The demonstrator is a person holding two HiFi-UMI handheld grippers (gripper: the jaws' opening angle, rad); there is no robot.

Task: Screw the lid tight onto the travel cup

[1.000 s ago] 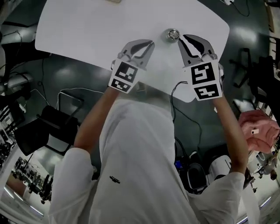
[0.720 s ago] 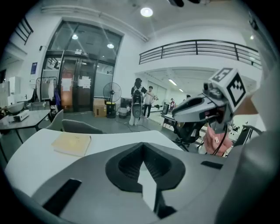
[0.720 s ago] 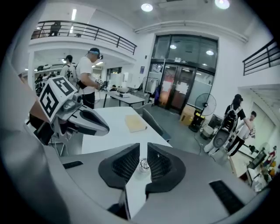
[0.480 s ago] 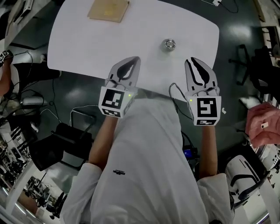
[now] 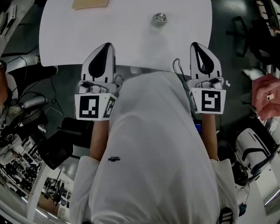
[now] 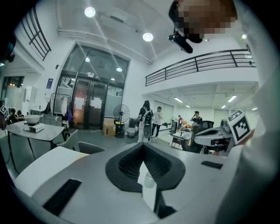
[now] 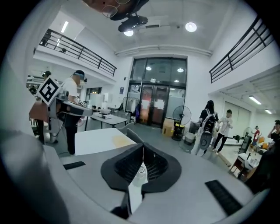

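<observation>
Travel cup (image 5: 160, 18) on white table (image 5: 78, 35), beyond left gripper (image 5: 106, 45) and right gripper (image 5: 196, 44)

Bare white table (image 5: 131, 39) stretches from its near edge up to the travel cup (image 5: 160, 18), which stands alone, with a tan board (image 5: 89, 3) well apart to its left.

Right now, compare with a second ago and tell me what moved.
The left gripper and the right gripper both drew back from the travel cup toward the person's body, to the near edge of the table. The right gripper's jaws have just closed, with nothing between them. The left gripper is shut and empty. The cup stayed standing where it was on the table, with neither gripper touching it.
</observation>
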